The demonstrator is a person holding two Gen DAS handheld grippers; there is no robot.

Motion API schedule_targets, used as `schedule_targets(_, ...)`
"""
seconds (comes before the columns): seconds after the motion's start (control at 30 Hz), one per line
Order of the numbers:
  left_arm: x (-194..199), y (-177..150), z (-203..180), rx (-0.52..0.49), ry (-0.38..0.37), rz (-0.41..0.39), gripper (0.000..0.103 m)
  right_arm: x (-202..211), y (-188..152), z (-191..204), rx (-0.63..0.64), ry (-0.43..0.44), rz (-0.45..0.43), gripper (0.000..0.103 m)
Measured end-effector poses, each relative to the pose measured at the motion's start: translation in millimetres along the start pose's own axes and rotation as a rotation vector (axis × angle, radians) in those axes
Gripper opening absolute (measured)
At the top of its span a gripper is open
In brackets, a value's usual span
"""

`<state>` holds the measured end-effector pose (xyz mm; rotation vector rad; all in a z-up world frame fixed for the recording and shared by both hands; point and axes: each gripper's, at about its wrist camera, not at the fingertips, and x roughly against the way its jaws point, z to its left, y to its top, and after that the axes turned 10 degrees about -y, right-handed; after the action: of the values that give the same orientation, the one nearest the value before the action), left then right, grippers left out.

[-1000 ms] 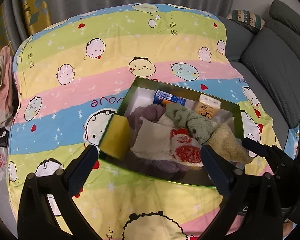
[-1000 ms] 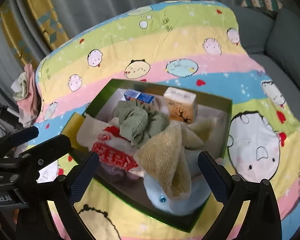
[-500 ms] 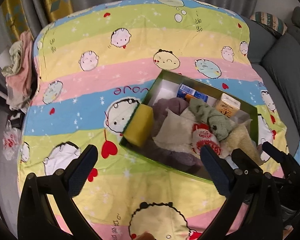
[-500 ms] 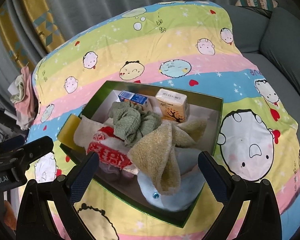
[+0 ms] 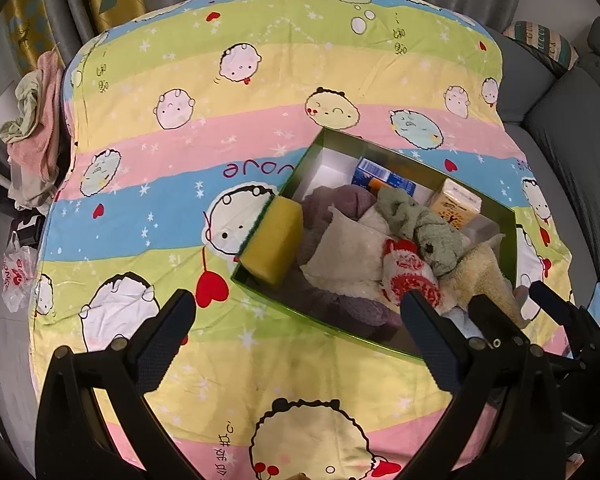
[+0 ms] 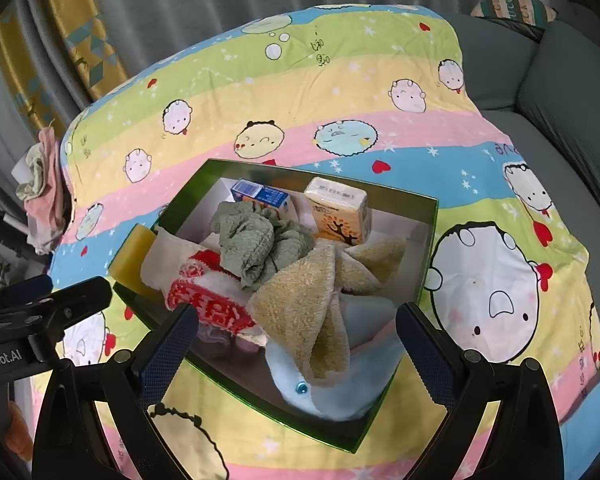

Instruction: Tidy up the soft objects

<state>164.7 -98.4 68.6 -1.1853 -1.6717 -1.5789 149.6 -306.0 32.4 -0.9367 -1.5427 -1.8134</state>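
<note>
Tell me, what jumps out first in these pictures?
The striped cartoon blanket fills nearly the whole view. On it sits a green box heaped with cloths, a tan towel flopped on top and a yellow sponge leaning on its left wall. Both black grippers, left and right, hover open nearby.

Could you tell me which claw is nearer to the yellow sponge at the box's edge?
Left. The left claw hangs open just short of the yellow sponge; the right claw sits open beyond the box's opposite end.
</note>
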Motion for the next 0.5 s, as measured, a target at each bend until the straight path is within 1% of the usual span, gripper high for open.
schedule_targets(0.13, -0.8, 0.2, 6.6, 0.017, 0.012, 0.001, 0.102, -3.4, 1.4, -4.6, -0.01, -0.031, 0.004, 0.099)
schedule_targets(0.27, -7.2, 0.2, 7.2, 0.01, 0.037, 0.023, 0.102, -3.2, 2.0, -6.9, -0.017, -0.021, 0.005, 0.099)
schedule_targets(0.37, -9.7, 0.3, 6.0, -0.006, 0.063, 0.02, 0.102, -4.7, 2.4, -7.8, -0.019, -0.03, 0.007, 0.099)
schedule_targets(0.5, -15.7, -2.1, 7.1, -0.015, 0.071, 0.035, 0.102, -5.3, 3.0, -10.0, -0.026, -0.027, 0.01, 0.099)
